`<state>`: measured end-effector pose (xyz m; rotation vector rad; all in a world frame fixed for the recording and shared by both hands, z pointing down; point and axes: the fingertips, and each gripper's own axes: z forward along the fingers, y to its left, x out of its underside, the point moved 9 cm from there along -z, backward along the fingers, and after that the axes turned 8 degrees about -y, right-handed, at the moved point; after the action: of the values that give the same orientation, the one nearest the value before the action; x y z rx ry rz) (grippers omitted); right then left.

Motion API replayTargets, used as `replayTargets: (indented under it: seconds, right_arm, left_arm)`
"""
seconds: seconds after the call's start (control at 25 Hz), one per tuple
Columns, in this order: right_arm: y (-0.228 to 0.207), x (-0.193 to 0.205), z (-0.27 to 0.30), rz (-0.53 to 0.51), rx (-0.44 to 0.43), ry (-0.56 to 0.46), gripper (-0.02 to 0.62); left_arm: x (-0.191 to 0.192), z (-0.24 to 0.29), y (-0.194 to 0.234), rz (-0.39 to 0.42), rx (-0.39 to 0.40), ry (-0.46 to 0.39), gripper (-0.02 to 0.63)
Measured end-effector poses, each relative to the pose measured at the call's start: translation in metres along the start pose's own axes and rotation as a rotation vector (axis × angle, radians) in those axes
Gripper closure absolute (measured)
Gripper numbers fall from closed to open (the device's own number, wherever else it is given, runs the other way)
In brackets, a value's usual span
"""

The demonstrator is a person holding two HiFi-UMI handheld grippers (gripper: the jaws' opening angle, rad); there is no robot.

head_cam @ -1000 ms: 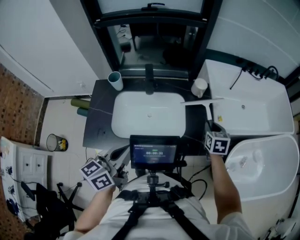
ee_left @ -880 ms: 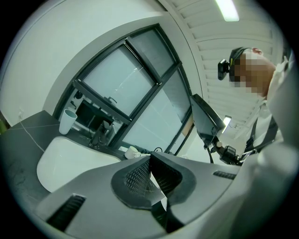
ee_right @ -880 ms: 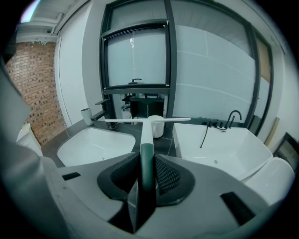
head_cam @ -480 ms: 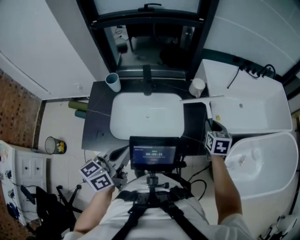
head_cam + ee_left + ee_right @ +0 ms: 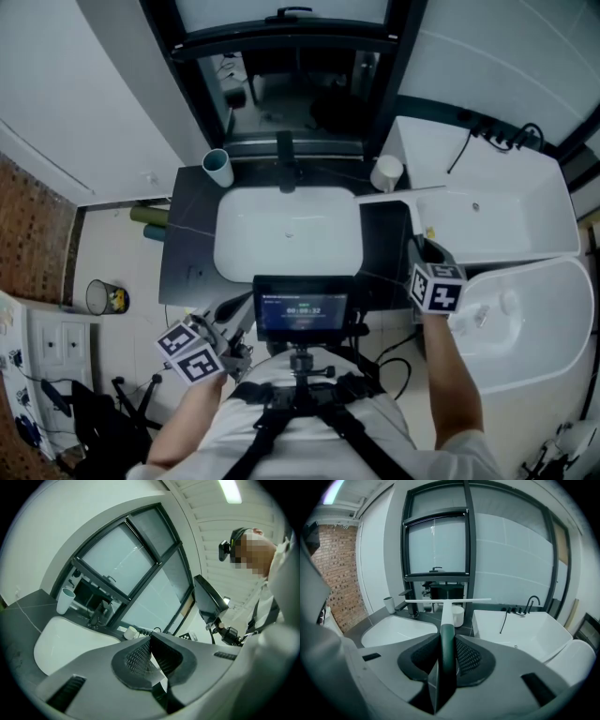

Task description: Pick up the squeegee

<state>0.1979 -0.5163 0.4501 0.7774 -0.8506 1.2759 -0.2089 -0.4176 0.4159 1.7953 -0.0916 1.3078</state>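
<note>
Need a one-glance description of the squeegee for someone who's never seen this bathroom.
Find the white sink basin in the dark counter; off its right edge, the right gripper is shut on the squeegee. Unlike the round white cup beyond it, it is T-shaped: dark-green grip, white stem, long thin white blade across the top.

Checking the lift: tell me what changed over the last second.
The right gripper, shut on the squeegee, has raised it slightly; the head view also drifted a little. The grip itself is unchanged. The left gripper stayed where it was, shut and empty. The sink and the cups beside it did not move.
</note>
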Motion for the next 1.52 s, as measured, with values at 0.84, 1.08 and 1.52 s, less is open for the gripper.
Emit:
replayTargets:
  seconds: [0.84, 1.08, 1.52]
  right_arm:
    - [0.018, -0.026, -0.045, -0.008, -0.019, -0.068, 0.5]
    - [0.02, -0.03, -0.054, -0.006, -0.02, -0.085, 0.5]
    - [0.023, -0.03, -0.074, 0.007, -0.011, -0.088, 0.5]
  left_arm:
    - [-0.002, 0.002, 0.005, -0.005, 0.019, 0.004, 0.611]
    - [-0.002, 0.003, 0.007, -0.005, 0.023, 0.009, 0.611]
    - [-0.003, 0.003, 0.005, -0.005, 0.034, 0.014, 0.611]
